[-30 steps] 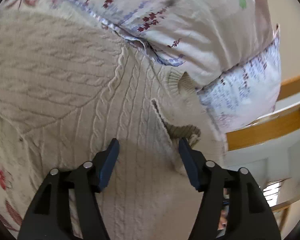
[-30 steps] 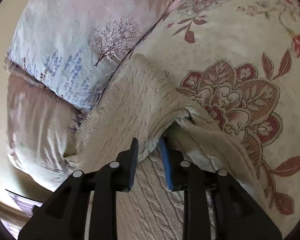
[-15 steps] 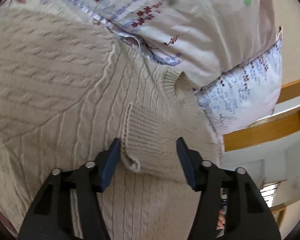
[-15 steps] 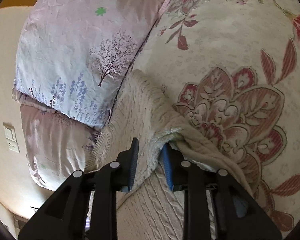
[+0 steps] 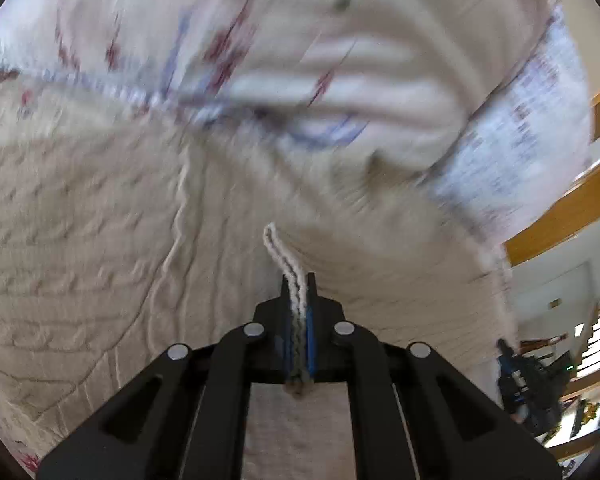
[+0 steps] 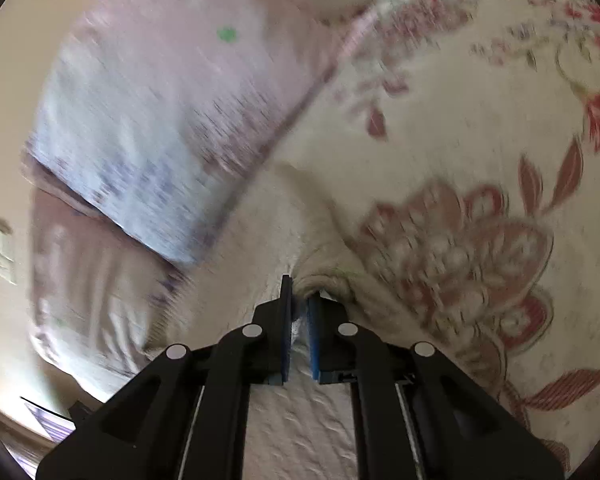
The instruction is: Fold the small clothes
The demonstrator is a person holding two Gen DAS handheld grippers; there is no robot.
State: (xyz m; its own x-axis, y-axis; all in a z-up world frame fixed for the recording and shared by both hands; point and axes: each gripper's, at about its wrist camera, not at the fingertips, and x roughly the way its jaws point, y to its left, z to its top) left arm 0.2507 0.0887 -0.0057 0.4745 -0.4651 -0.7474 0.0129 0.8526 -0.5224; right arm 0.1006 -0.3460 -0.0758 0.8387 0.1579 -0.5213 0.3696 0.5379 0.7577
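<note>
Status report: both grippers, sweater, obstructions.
Left gripper shut on sweater edge. Right gripper shut on sweater fold. Pillows touching sweater's far side.

Left gripper (image 5: 299, 280): jaws pressed together, thin doubled edge of knit sweater (image 5: 100, 220) pinched between blue pads, strip of it sticking out past fingertips. Pointed steeply down.

Right gripper (image 6: 302, 284): jaws clamped, bunched fold of same sweater squeezed between pads, bulging just beyond tips. Pointed moderately down.

Pillows (image 6: 148, 120) block far side; floral bedspread (image 6: 480, 128) open rightward.
</note>
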